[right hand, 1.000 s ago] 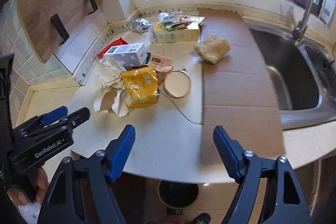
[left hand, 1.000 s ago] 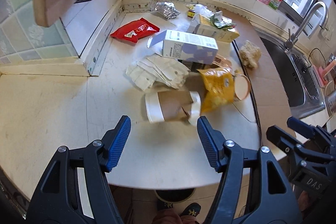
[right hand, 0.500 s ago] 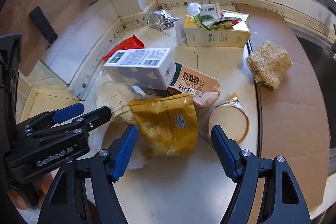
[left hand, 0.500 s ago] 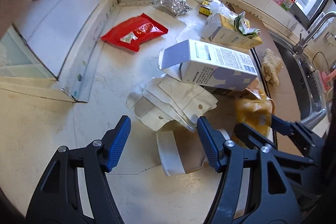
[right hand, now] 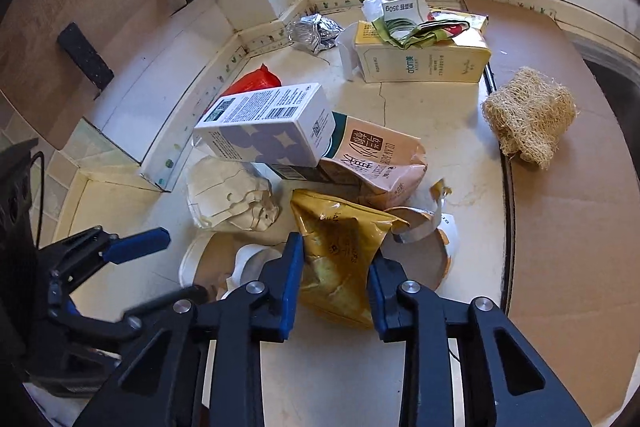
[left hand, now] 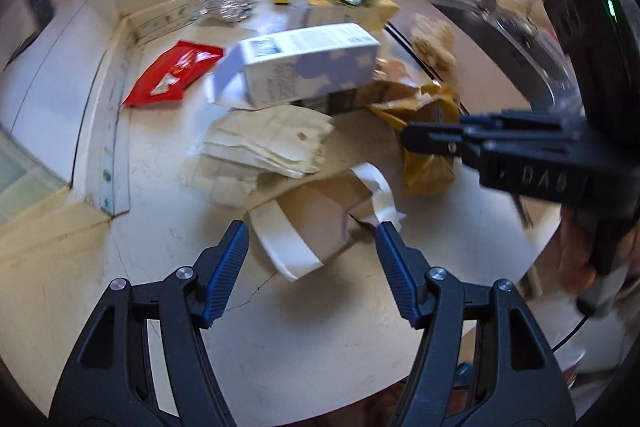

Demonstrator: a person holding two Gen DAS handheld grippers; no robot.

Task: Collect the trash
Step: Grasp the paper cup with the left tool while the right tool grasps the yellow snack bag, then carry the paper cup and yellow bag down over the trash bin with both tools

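Observation:
A heap of trash lies on the pale counter (left hand: 320,327). My right gripper (right hand: 336,255) is closing on a crumpled yellow snack bag (right hand: 340,247); its blue pads press the bag's two sides. The same gripper enters the left wrist view from the right (left hand: 416,139), over the yellow bag (left hand: 428,163). My left gripper (left hand: 311,231) hangs open just above a flattened brown paper cup (left hand: 316,223) with white rims, and nothing is between its fingers. In the right wrist view, its open tips (right hand: 152,237) show at the left.
Behind lie a white-and-purple carton (right hand: 268,131), a pink-brown bag (right hand: 380,167), folded paper (left hand: 268,147), a red wrapper (left hand: 176,71), crumpled foil (right hand: 316,31) and a yellow box (right hand: 420,59). A loofah (right hand: 528,115) rests on a cardboard sheet (right hand: 580,207). The sink (left hand: 520,39) is at the right.
Both grippers have come down close to the heap. The right jaws narrowed from wide apart onto the yellow bag. The left gripper rolled and now hovers over the flattened cup.

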